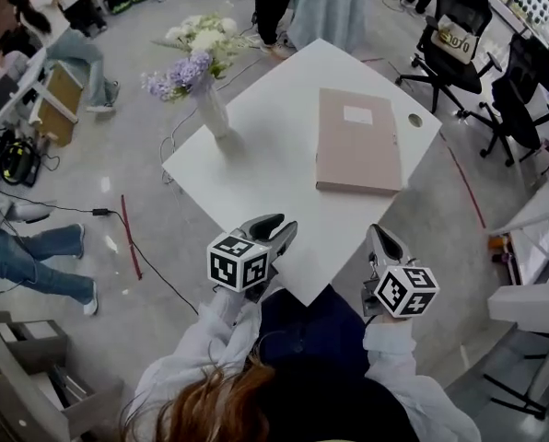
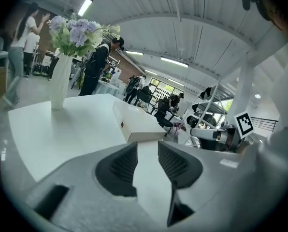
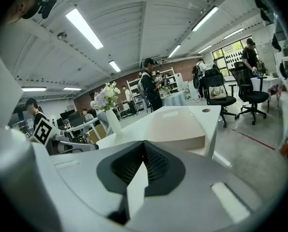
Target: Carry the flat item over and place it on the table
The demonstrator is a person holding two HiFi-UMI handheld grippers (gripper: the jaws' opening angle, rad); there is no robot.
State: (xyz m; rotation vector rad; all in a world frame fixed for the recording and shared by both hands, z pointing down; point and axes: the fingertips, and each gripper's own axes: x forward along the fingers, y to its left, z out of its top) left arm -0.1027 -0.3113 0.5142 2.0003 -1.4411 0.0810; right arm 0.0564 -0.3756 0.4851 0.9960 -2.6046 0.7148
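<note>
— What sort of room is it?

— A big open workroom with a grey floor [image 1: 146,330], strip lights overhead and people standing and sitting round the edges. Black office chairs [image 1: 459,40] stand at the far right, and a round table [image 1: 328,7] under a pale blue cloth stands beyond. In the middle is a white table [image 1: 256,155], seen corner-on from the head view.

— And what is on it?

— A flat box [image 1: 357,141], pinkish beige, lying flat on the right half of the top, with a small white label [image 1: 357,114] near its far end. A round hole [image 1: 414,120] in the tabletop sits just past its far right corner. A white vase [image 1: 212,110] stands upright near the left edge, holding lilac and white flowers [image 1: 193,53], well apart from the box.

— Where are the grippers?

— Both are at the near corner of the table, held out from white sleeves [image 1: 201,343], and neither touches the box. The left gripper [image 1: 276,231] is over the near left edge. Its own view shows the two ribbed pads a narrow gap apart with only bare tabletop between them, so it is released and empty.

— And the other?

— The right gripper [image 1: 378,238] is just beside the near right edge. In its own view the pads meet at the tips, clenched on nothing, and the box lies ahead of it on the table.
</note>
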